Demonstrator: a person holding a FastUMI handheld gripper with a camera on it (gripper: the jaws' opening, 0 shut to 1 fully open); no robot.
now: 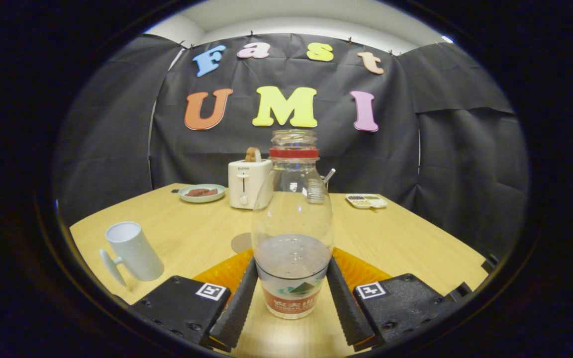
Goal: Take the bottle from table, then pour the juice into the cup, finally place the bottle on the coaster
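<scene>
- Bottle stands dead centre between the fingers, upright, its long axis straight up from the table, neck and open mouth high above the fingertips.
- Gripper brackets the lower body: one finger runs up each side at the label band, and both look to be touching the plastic. I judge it closed on the bottle, though how firm the squeeze is I cannot tell.
- Base of the bottle appears to rest on the wood, or just off it; too close to call.
- Liquid sits low, filling only the bottom part of the bottle, so a steep tilt will be needed to pour.
- Cup waits off to the left of the fingers, well apart, mouth up and leaning in this lens, handle turned toward us. That leftward gap is what the next move turns on: lift, carry left, tip the neck over the rim.
- Coaster, a round disc, lies just behind the bottle to its left.
- Orange mat shows under and beside the fingers.
- Farther back: a toaster, a plate with food, a small tray.
- Black cloth walls close the booth behind the pale wooden tabletop.
</scene>
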